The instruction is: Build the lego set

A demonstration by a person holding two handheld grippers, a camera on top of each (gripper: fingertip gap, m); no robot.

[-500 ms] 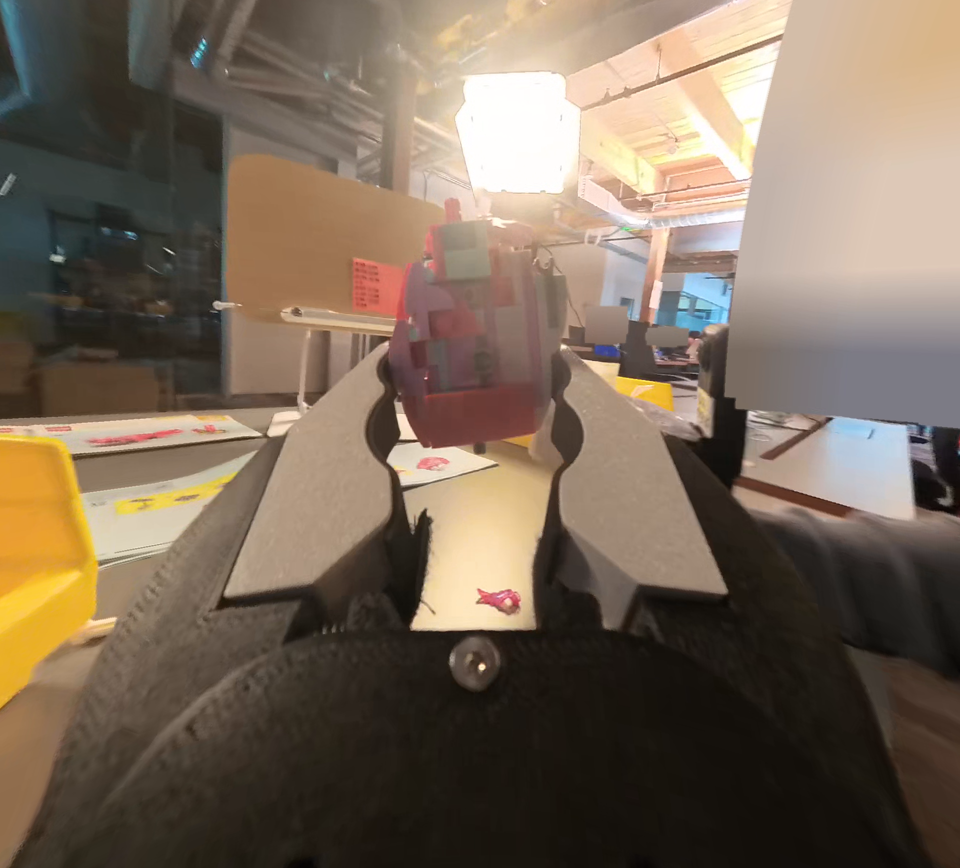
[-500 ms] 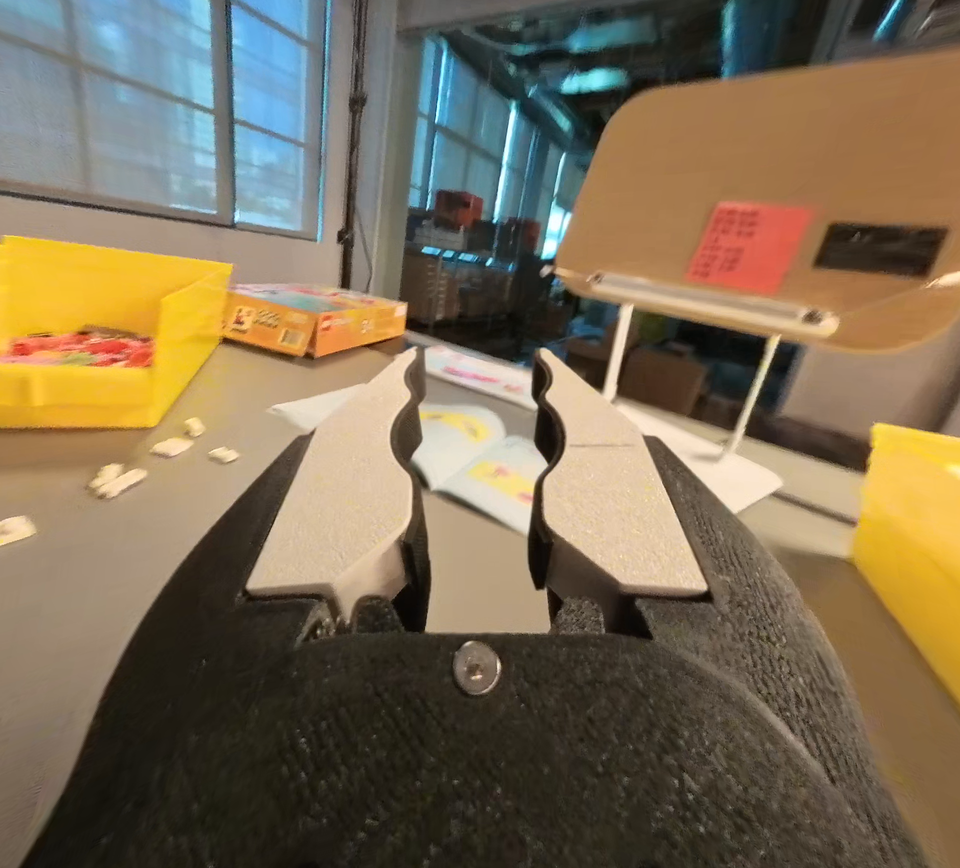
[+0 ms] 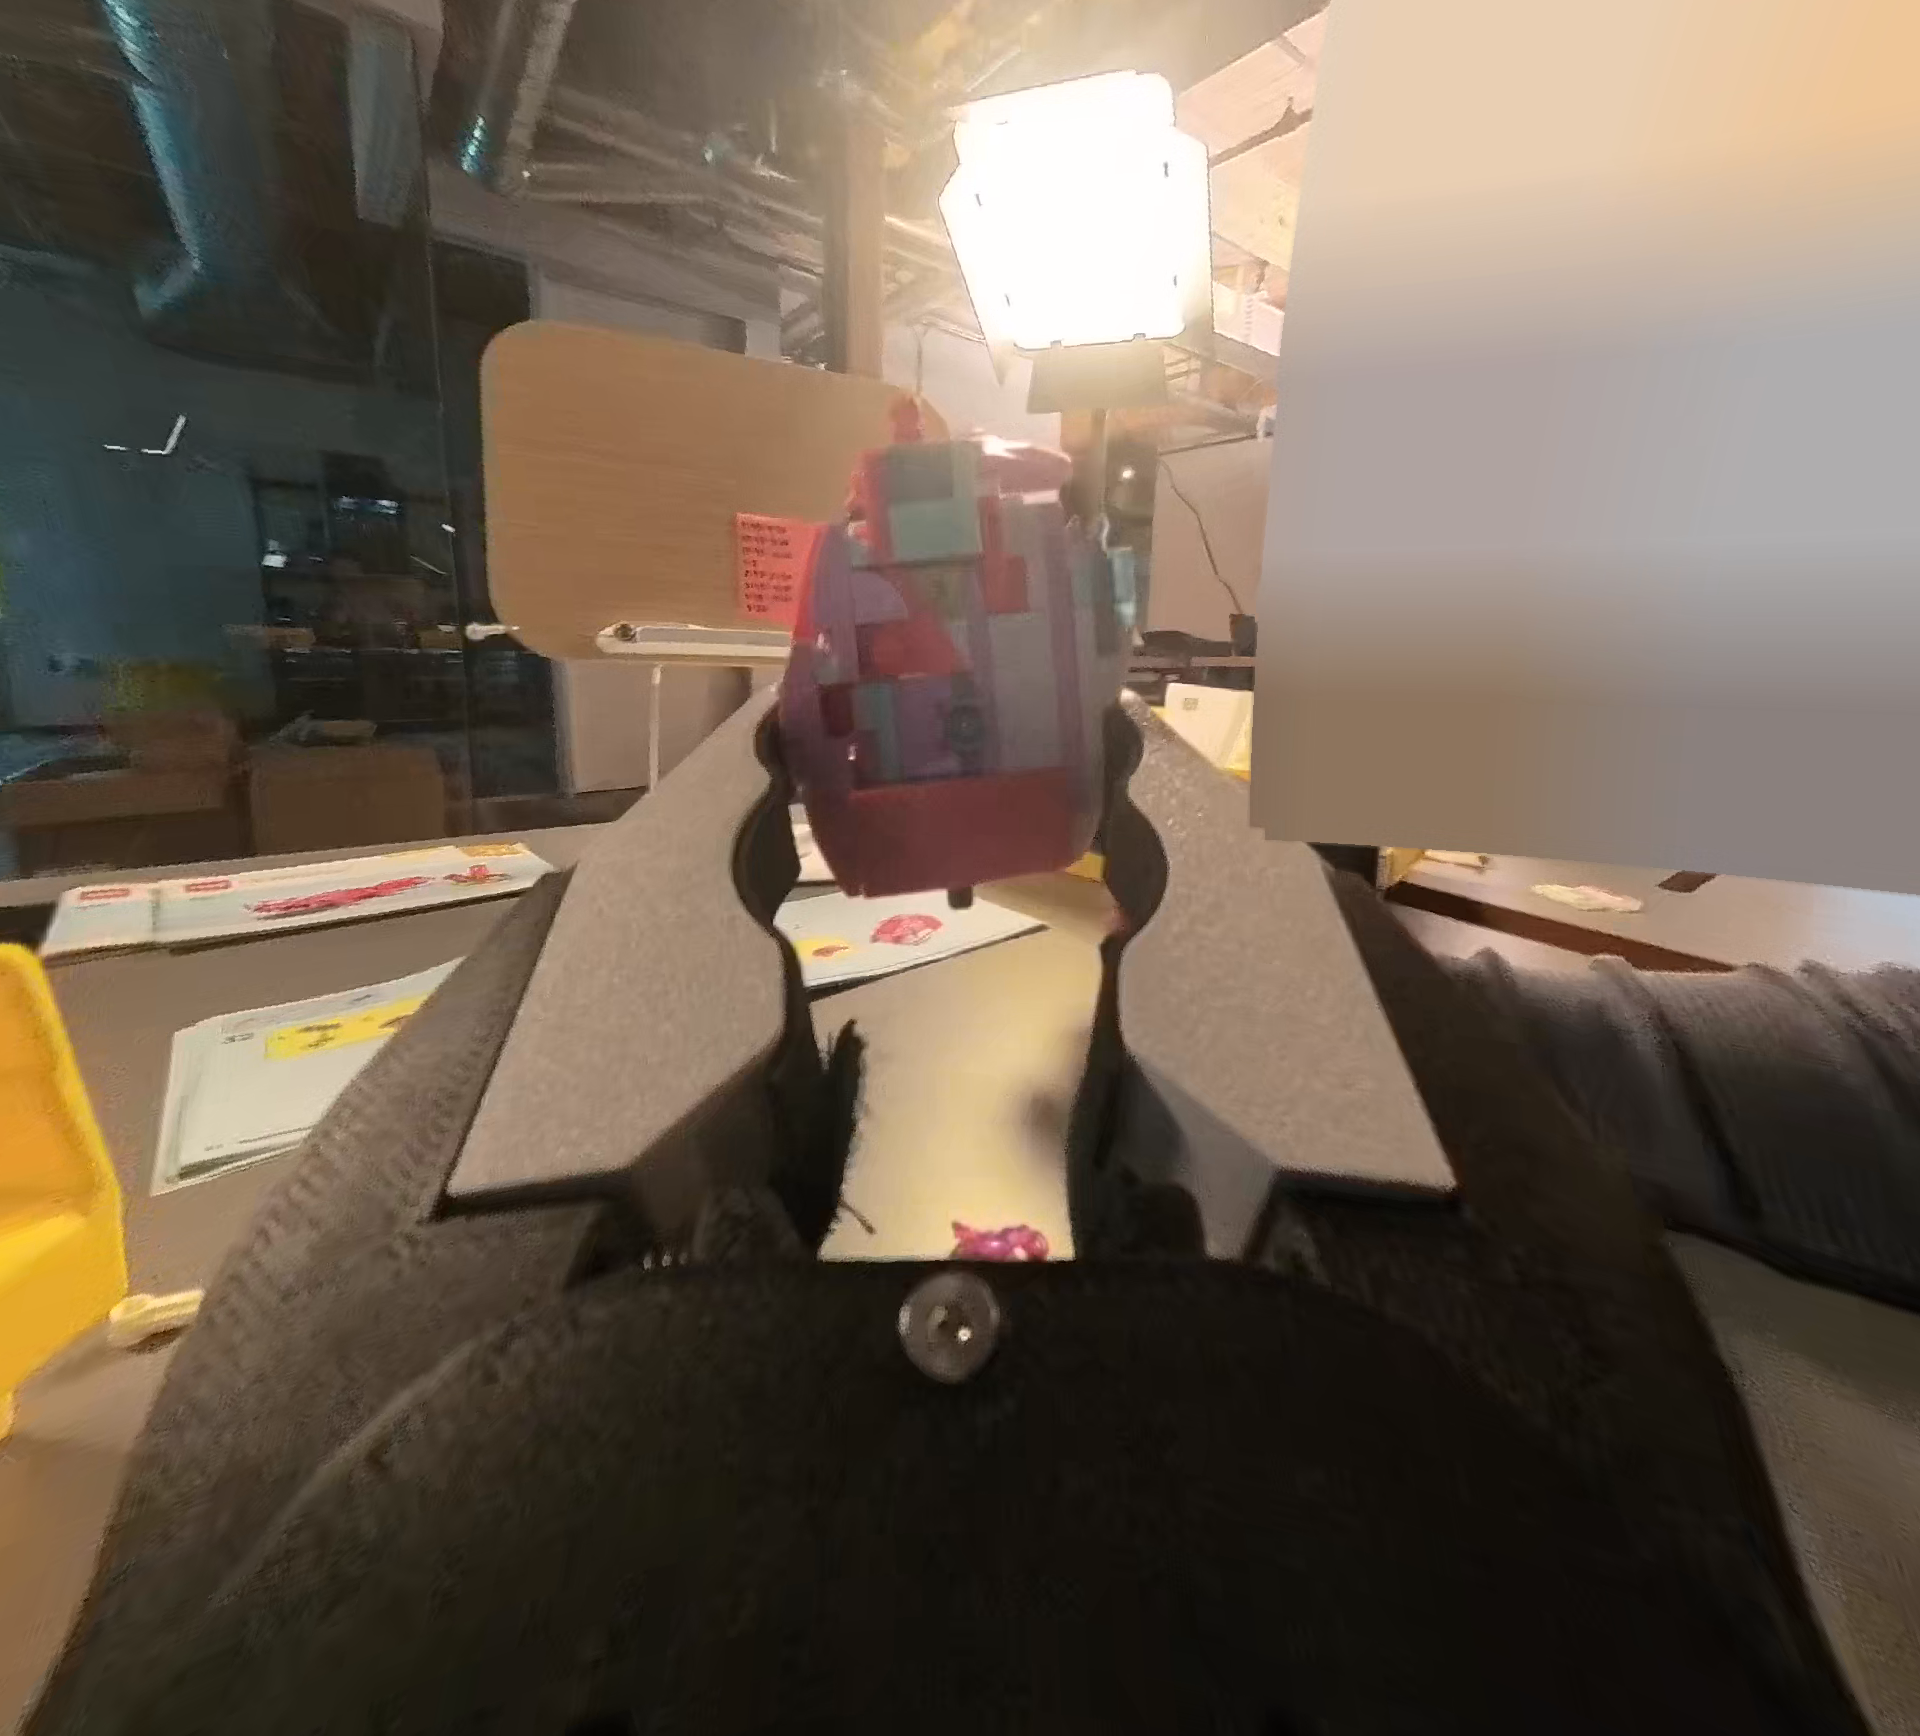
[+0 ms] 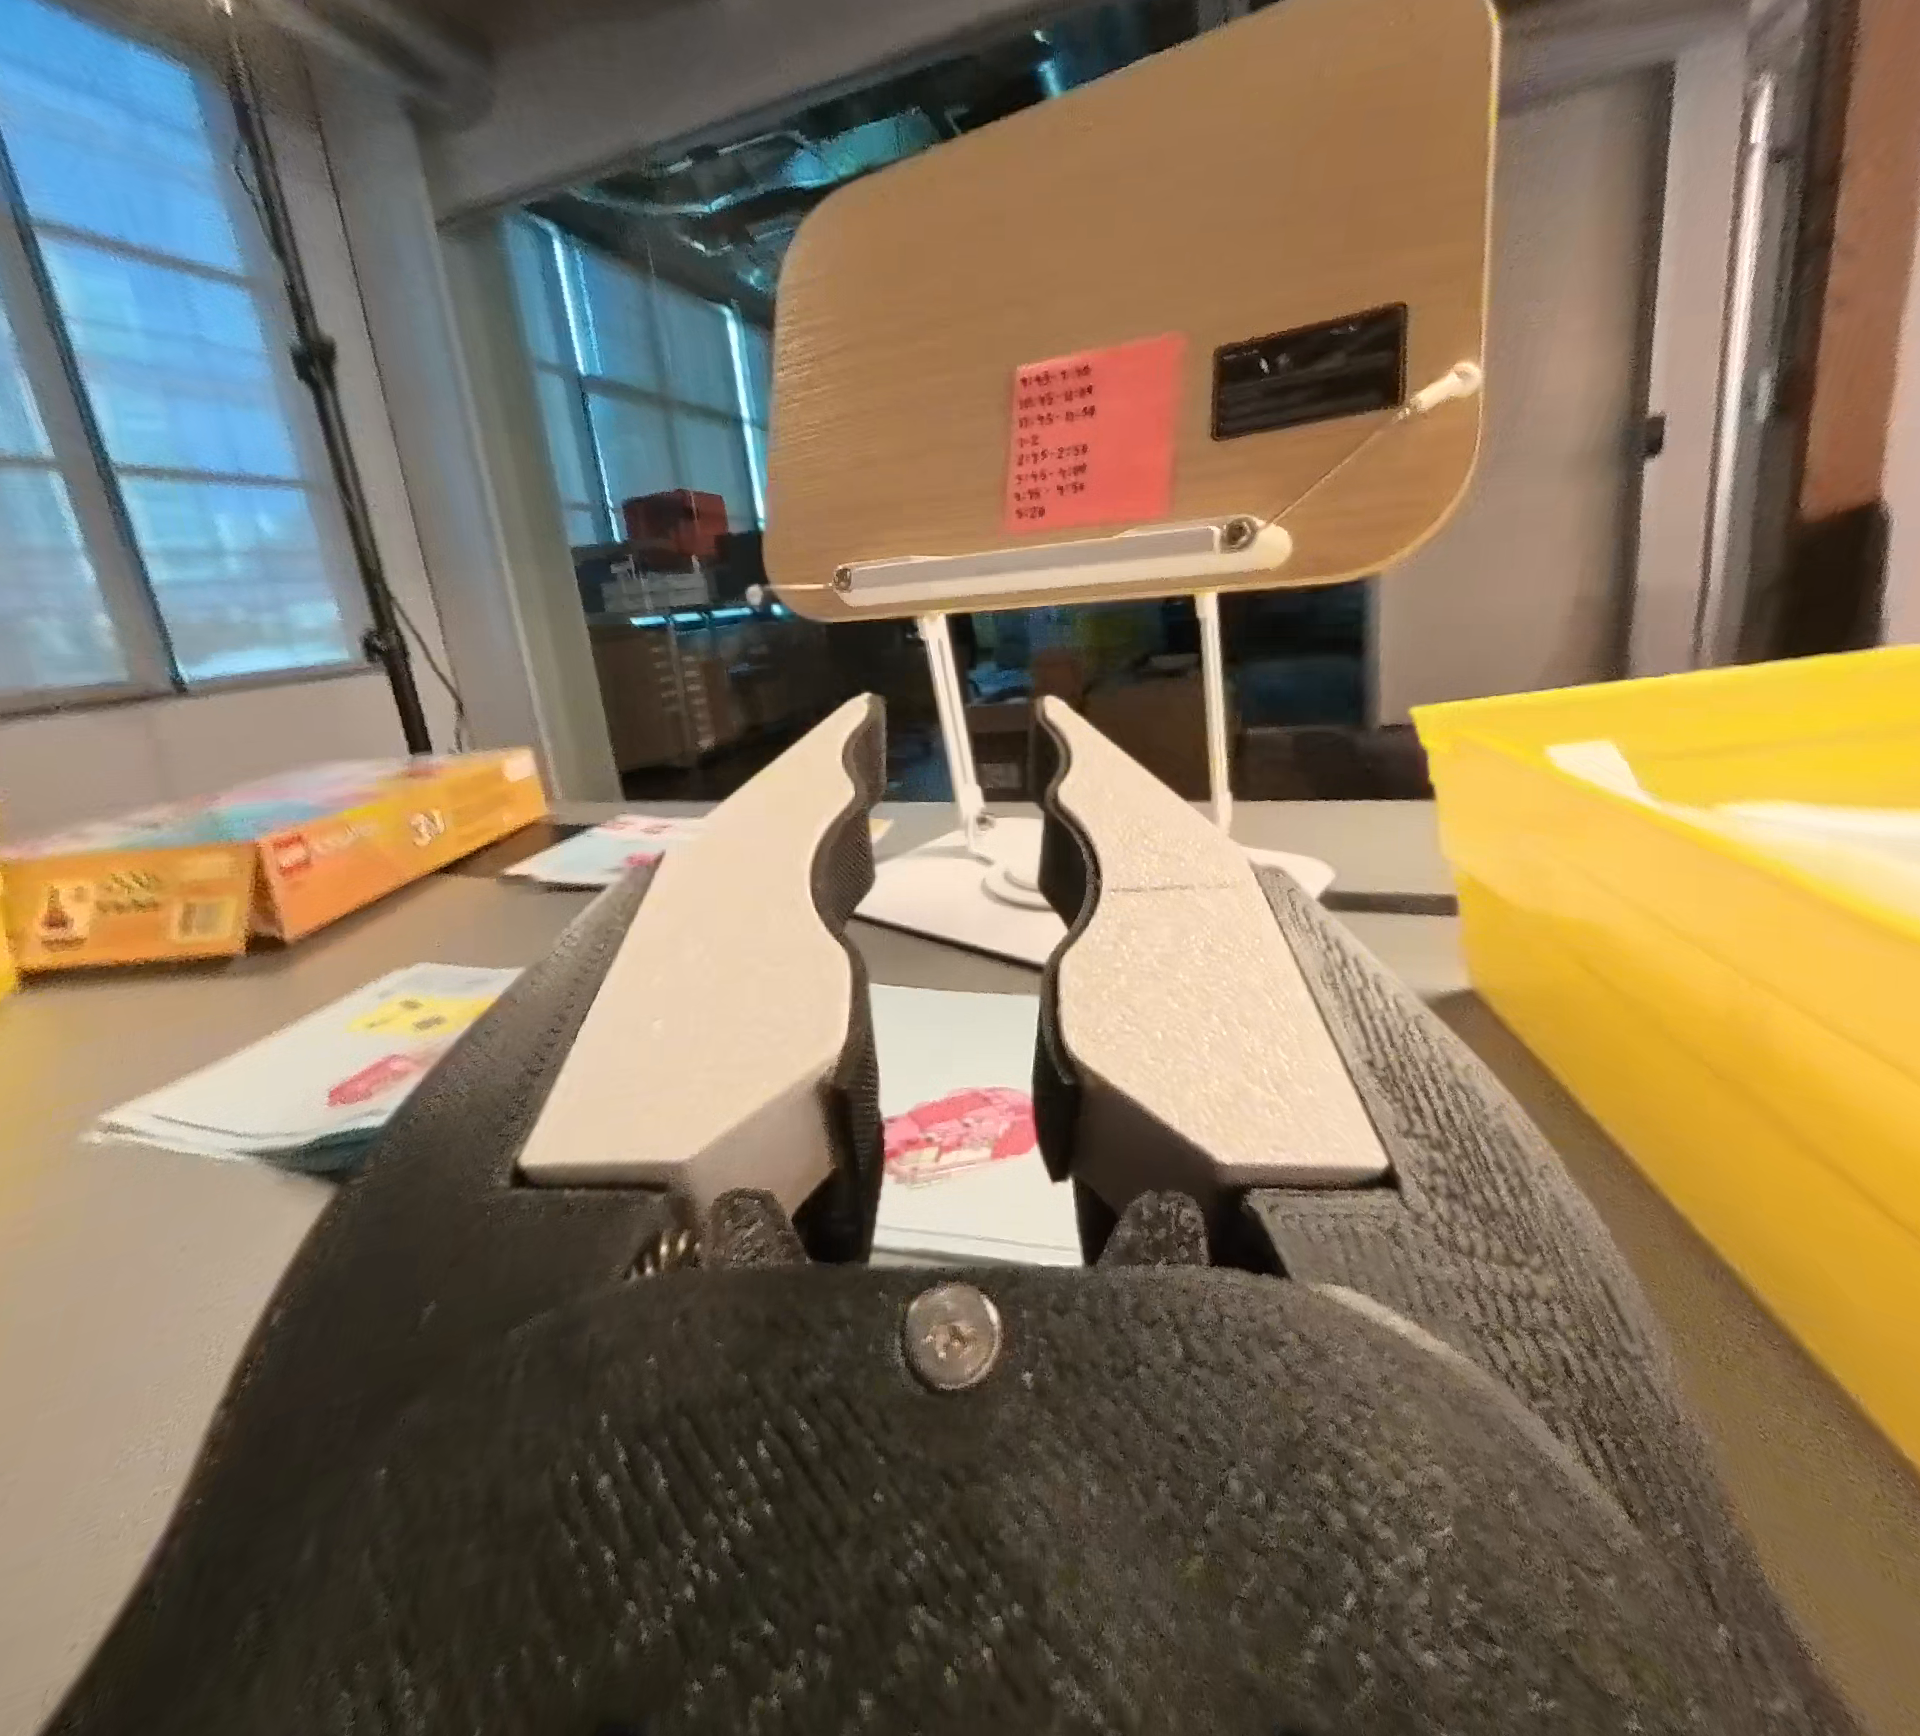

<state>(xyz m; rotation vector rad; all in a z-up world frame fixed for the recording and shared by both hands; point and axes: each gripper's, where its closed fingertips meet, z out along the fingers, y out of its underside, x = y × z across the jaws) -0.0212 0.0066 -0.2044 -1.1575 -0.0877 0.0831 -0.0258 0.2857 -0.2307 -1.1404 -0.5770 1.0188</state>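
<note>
Here, left tool (image 3: 951, 751) clamped on one red-purple brick model (image 3: 951, 678); right tool (image 4: 961, 751) narrowly parted, bare, over two booklets (image 4: 312, 1084).

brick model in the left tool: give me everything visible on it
The brick model is a rounded, egg-like build of small plastic bricks: purple, dark red and teal-grey patches, with a dark red band along the bottom and a small dark peg below. It sits upright, clear of the table, clamped at its lower sides between the left tool's fingers.
</note>
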